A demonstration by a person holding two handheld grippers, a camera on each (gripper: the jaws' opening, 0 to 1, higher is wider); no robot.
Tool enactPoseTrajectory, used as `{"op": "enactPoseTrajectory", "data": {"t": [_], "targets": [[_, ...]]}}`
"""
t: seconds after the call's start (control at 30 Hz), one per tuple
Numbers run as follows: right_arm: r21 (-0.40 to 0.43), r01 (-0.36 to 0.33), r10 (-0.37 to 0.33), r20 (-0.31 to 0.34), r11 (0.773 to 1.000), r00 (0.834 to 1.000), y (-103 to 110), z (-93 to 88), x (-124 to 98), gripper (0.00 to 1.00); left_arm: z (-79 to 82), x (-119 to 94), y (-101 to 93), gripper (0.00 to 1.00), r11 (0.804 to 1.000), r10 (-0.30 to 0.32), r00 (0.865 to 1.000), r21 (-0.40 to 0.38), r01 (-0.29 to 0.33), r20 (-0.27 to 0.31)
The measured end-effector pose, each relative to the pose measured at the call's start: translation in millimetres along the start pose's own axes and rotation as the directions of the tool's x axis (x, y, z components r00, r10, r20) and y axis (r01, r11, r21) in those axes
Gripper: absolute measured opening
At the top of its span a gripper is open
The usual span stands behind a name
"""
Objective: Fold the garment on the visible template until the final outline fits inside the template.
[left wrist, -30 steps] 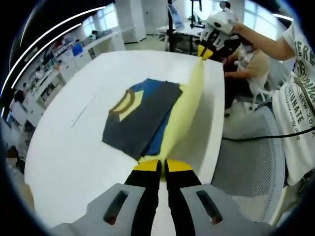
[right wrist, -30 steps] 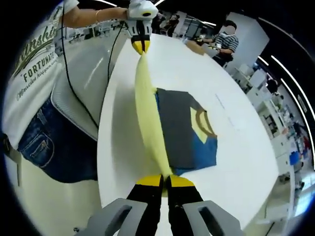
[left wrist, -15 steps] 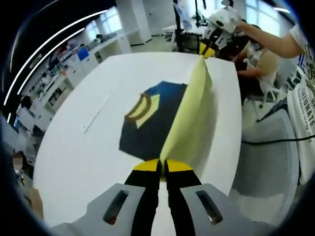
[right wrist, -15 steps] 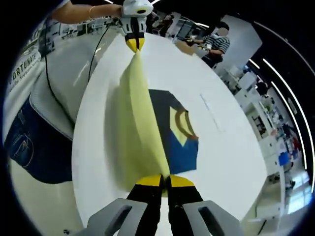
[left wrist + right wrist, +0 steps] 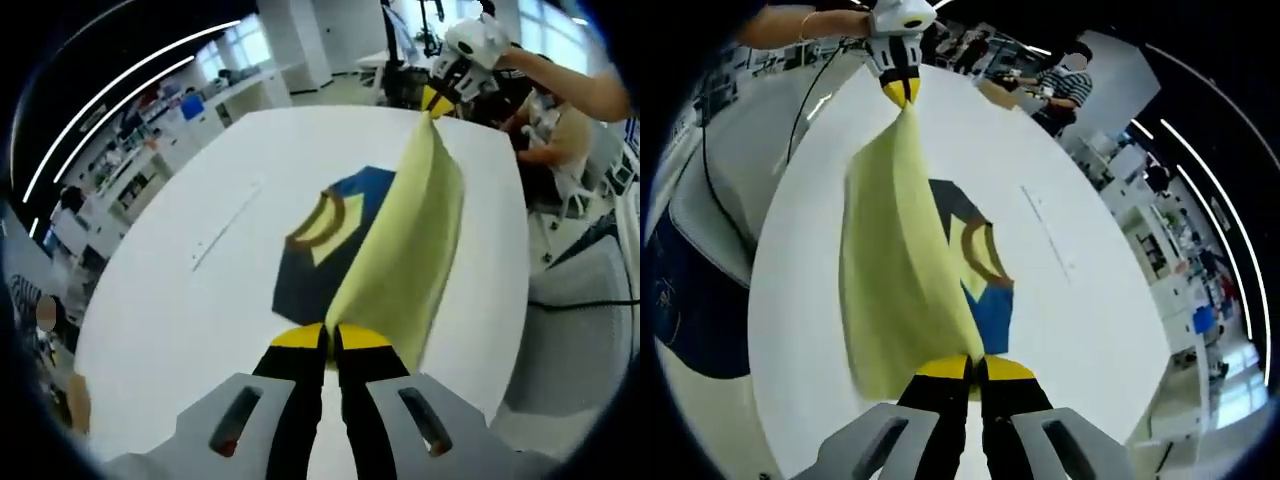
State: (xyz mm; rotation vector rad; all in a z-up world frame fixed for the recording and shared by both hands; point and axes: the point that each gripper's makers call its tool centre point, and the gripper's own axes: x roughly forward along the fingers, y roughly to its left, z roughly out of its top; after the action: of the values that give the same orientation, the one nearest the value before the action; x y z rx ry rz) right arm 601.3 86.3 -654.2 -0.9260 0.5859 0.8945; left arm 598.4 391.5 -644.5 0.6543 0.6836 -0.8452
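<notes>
Left gripper point(image 5: 331, 338): jaws pressed together, pinching one corner of the yellow garment's lifted edge. In the right gripper view it shows at the far end of the table point(image 5: 896, 92), also clamped on the cloth.
Right gripper point(image 5: 975, 368): jaws pressed together on the other corner of the same edge. In the left gripper view it shows at the far end point(image 5: 437, 101), gripping the cloth's tip, with a hand behind it.
Garment point(image 5: 405, 250): yellow; held up off the table between the two grippers, hanging as a slack sheet. Its lower part reaches the table point(image 5: 888, 300). It stands on the person's side of the template, and in both views its edge overlaps the template's near edge.
Template point(image 5: 318, 262): dark, flat on the table, a blue panel point(image 5: 992, 315) at one end. A brown curved band with yellow inside it point(image 5: 322, 220) lies on it. Partly hidden behind the raised garment.
Table point(image 5: 200, 300): white, rounded edge. A thin line mark point(image 5: 227, 226) lies beyond the template.
Person: bare forearm behind the far gripper point(image 5: 800, 22) in the right gripper view; jeans at the left edge.
Surroundings: a seated person in a striped top point(image 5: 1060, 82) beyond the table; a grey mesh chair point(image 5: 575, 350) beside the table; office shelving further off.
</notes>
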Motion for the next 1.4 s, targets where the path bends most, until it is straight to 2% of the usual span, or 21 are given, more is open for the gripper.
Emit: {"op": "enactPoseTrajectory", "data": {"t": [0.17, 0.33, 0.67, 0.87, 1.03, 1.1, 1.33, 1.4], "targets": [[0.008, 0.029, -0.029, -0.024, 1.0, 0.999, -14.8, -4.9, 15.2, 0.0, 6.3, 14.5, 16.0, 0.01, 0.999, 0.036, 0.999, 0.003, -0.036, 0.004], [0.03, 0.051, -0.05, -0.021, 0.998, 0.999, -27.5, -6.0, 24.9, 0.0, 7.1, 27.9, 29.8, 0.01, 0.998, 0.057, 0.998, 0.011, -0.057, -0.011], [0.07, 0.113, -0.111, -0.036, 0.991, 0.993, -53.2, -8.6, 51.4, 0.0, 9.8, 52.3, 57.6, 0.01, 0.993, 0.112, 0.994, -0.05, -0.111, 0.005], [0.1, 0.11, -0.104, -0.066, 0.989, 0.992, -56.9, -20.8, 77.7, 0.0, 1.3, 75.5, 64.6, 0.01, 0.99, 0.103, 0.995, -0.096, -0.104, -0.013], [0.163, 0.088, -0.076, -0.079, 0.983, 0.994, -54.0, -32.2, 97.5, 0.0, -9.9, 97.6, 67.2, 0.01, 0.992, 0.08, 0.995, -0.095, -0.085, -0.053], [0.163, 0.086, -0.073, -0.084, 0.983, 0.994, -53.9, -36.2, 104.9, 0.0, -13.5, 105.8, 68.0, 0.02, 0.993, 0.076, 0.995, -0.086, -0.081, -0.065], [0.196, 0.033, -0.014, -0.098, 0.98, 0.995, -50.7, -50.3, 125.5, 0.0, -25.2, 131.1, 71.2, 0.02, 0.991, 0.055, 0.995, -0.116, -0.064, -0.083], [0.198, 0.011, 0.009, -0.099, 0.98, 0.995, -48.2, -54.1, 132.2, 0.0, -30.6, 137.4, 69.7, 0.02, 0.983, 0.04, 0.996, -0.178, -0.054, -0.08]]}}
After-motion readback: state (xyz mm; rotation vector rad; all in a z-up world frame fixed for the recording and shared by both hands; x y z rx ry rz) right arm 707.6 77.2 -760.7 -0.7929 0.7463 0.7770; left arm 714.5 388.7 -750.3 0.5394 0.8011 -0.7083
